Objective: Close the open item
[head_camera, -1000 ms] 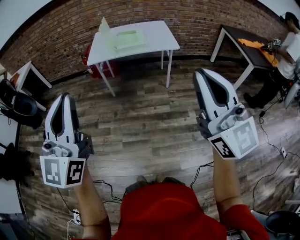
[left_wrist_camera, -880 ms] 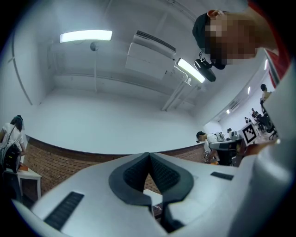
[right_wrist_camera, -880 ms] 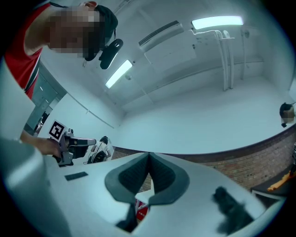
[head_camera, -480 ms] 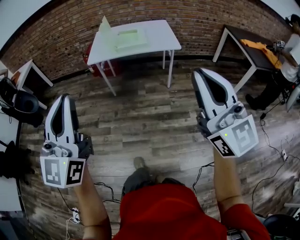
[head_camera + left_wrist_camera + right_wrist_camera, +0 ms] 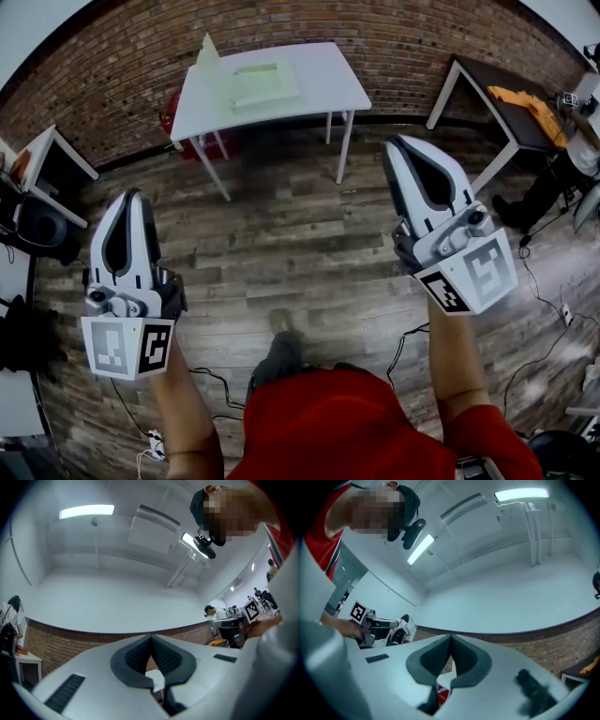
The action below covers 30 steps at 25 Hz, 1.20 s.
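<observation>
Pale green box [image 5: 265, 82], its lid [image 5: 208, 54] standing upright, sat on the white table [image 5: 328, 80] at 12 o'clock, well apart from both grippers across the wood floor [image 5: 309, 244]. Compared with 1 second earlier, the table looked slightly nearer and a foot [image 5: 279, 323] had stepped forward. The approach seemed under way, with closing not yet begun. The left gripper [image 5: 131, 199] at 8 o'clock and the right gripper [image 5: 409, 150] at 3 o'clock pointed ahead, tilted slightly upward. Both had their jaws pressed together and held nothing.
</observation>
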Tool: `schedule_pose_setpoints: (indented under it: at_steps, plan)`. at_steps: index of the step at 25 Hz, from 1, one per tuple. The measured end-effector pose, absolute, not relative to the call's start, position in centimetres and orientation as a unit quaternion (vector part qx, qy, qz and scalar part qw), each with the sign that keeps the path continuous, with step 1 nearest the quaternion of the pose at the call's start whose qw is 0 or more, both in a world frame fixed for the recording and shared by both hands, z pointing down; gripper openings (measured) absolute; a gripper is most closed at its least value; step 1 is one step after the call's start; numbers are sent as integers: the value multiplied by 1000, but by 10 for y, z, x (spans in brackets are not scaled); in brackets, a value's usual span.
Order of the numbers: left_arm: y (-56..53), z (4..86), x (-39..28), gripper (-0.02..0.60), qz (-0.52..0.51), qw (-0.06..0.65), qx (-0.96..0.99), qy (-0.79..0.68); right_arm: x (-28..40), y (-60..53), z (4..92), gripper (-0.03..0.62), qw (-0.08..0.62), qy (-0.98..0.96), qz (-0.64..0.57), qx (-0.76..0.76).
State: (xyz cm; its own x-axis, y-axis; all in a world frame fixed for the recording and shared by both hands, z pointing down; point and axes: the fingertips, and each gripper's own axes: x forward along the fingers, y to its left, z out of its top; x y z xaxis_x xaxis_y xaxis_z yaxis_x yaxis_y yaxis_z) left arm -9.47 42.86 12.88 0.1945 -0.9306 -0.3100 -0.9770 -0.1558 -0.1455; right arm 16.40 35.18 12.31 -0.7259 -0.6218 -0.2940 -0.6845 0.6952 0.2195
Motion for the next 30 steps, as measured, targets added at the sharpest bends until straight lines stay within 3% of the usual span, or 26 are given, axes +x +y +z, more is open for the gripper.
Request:
schedule_pose_setpoints:
  at_steps: [15, 30]
  plan:
    - [251, 143, -220, 11, 73, 136, -774, 614, 37, 192, 126, 31, 83, 910, 160, -375]
    - [138, 179, -282, 12, 69, 97, -787, 605, -29, 98, 150, 31, 48, 902, 153, -401]
